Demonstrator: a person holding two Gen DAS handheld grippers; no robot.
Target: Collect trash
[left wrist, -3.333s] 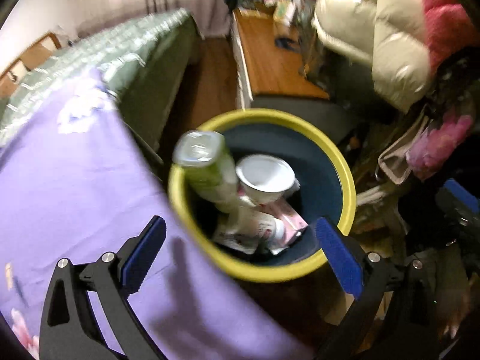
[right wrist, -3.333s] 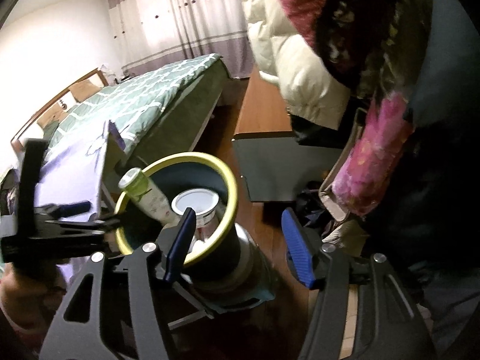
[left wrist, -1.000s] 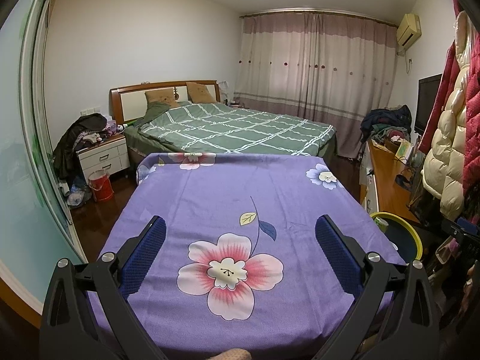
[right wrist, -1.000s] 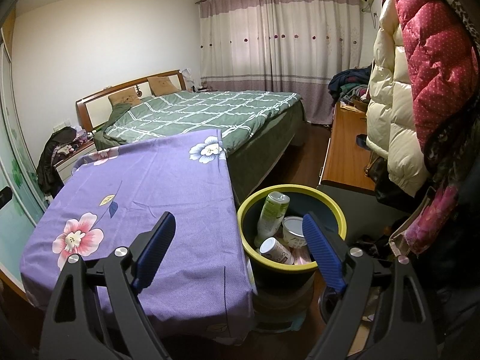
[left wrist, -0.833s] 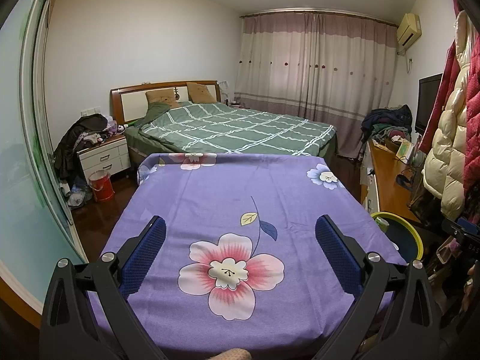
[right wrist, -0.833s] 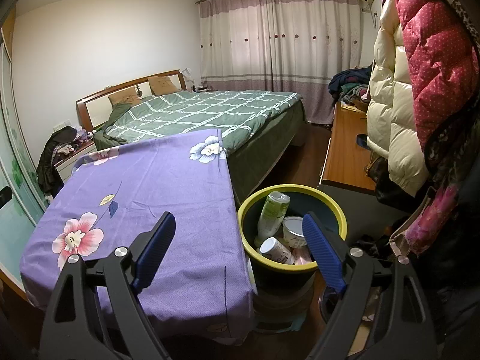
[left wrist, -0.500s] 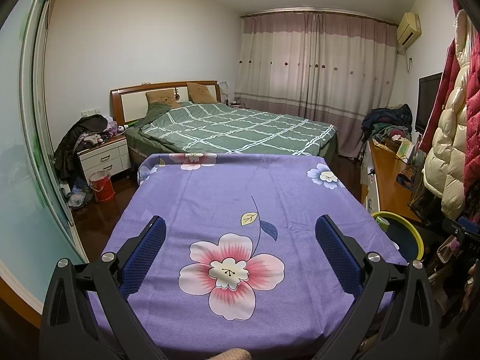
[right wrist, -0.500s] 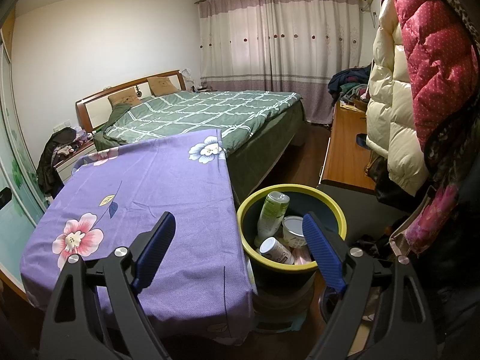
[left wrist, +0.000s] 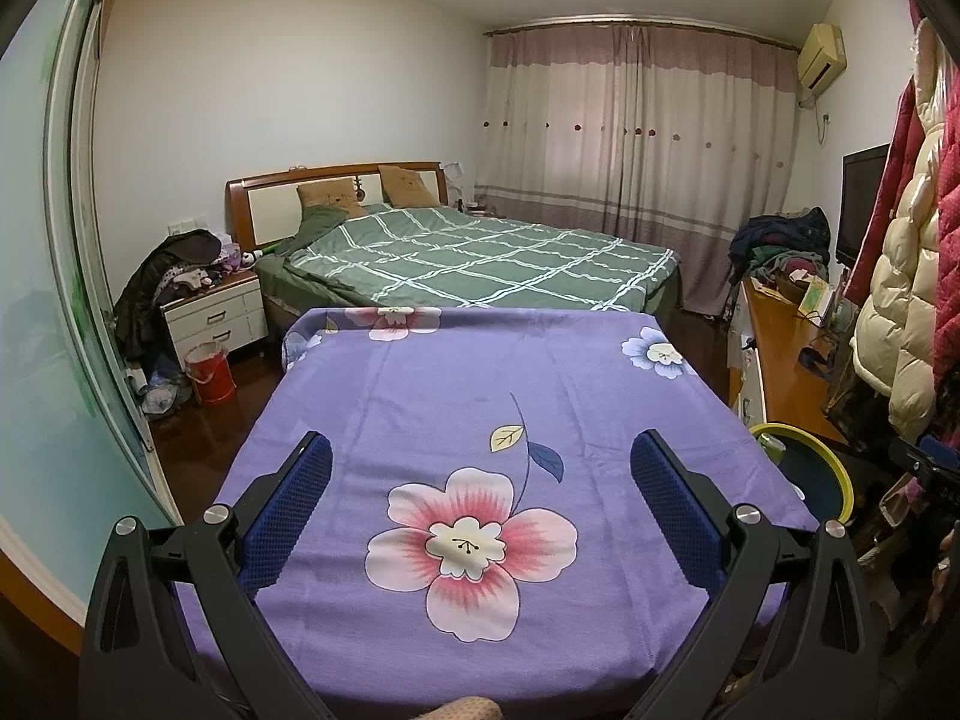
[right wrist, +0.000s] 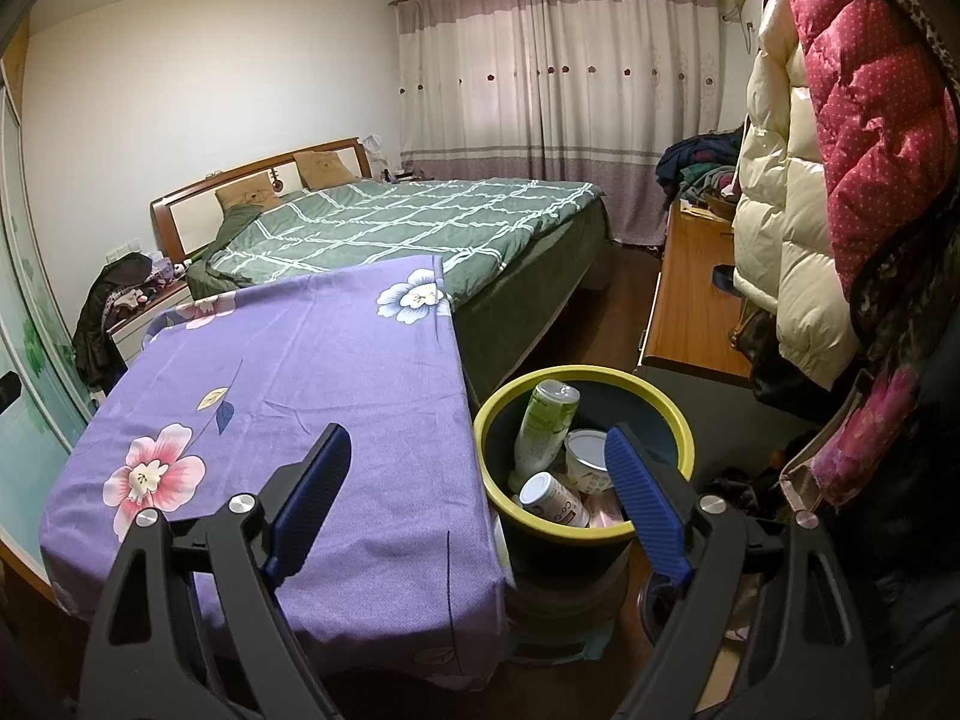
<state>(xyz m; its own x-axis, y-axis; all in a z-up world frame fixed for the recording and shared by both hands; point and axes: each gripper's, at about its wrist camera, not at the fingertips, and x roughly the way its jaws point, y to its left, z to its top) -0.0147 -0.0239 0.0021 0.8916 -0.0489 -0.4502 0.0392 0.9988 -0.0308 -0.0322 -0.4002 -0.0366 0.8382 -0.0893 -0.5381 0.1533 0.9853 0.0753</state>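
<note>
Clothes in a dark heap (left wrist: pixel 180 264) lie on the white bedside cabinet with two drawers (left wrist: pixel 216 315) at the far left of the left wrist view, and a small red bucket (left wrist: pixel 209 373) stands on the dark wooden floor in front of it. Next to this comes the bed with the green checked cover (left wrist: pixel 480 258) and the wooden headboard. In front of the bed is the table covered by a purple cloth with pink and white flowers (left wrist: pixel 420 396). The left gripper (left wrist: pixel 480 501) is above the near part of this cloth; its two blue-padded fingers are wide apart and hold nothing. To the right, just beside the table edge, stands the round dark trash bin with a yellow rim (right wrist: pixel 678 420). In the right wrist view it contains a tall green and white bottle (right wrist: pixel 543 429) which leans on the inner wall, a white can with a round lid (right wrist: pixel 555 501) and a white paper cup (right wrist: pixel 591 459). The right gripper (right wrist: pixel 477 501) is spread open too and empty, with one finger over the cloth and the other over the bin. Further right are the long brown wooden cabinet (right wrist: pixel 690 300) and the hanging cream and red padded jackets (right wrist: pixel 798 192).
</note>
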